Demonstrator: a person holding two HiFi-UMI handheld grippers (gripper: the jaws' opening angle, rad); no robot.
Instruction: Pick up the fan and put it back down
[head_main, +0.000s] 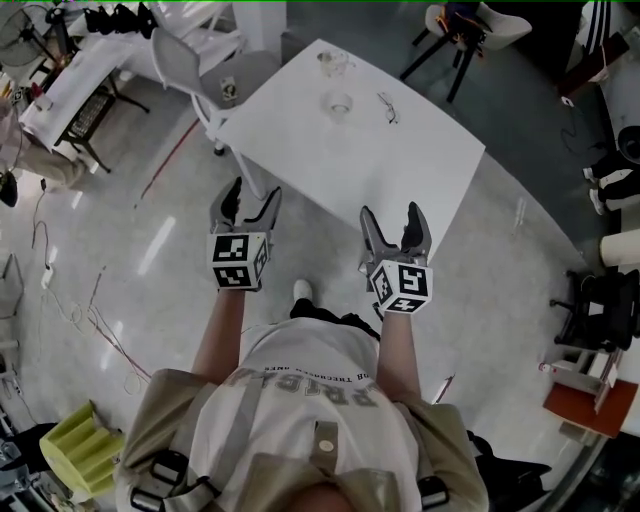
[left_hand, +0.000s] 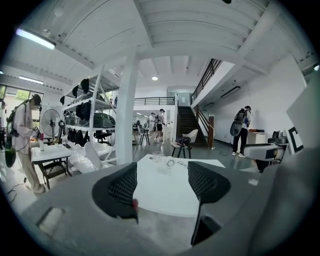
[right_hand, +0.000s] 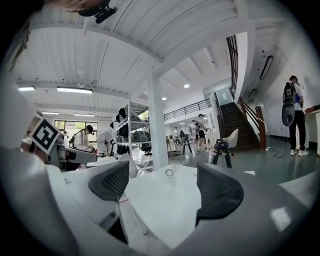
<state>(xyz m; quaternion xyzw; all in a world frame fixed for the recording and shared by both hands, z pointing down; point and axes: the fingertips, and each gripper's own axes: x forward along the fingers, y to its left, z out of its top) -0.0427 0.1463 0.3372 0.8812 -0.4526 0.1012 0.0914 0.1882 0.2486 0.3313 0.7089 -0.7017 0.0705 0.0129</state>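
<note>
The small round fan (head_main: 340, 103) is standing on the white table (head_main: 420, 170), well ahead of both grippers and roughly midway between their lines of aim. Just beyond it, a clear glass (head_main: 333, 62) is sitting near the table's far end; what it is holding cannot be told. Right of the fan, what look like spectacles (head_main: 388, 107) are lying flat. The left gripper (head_main: 250, 197) and right gripper (head_main: 393, 220) are hovering short of the table's near edge, jaws standing wide apart and gripping nothing.
</note>
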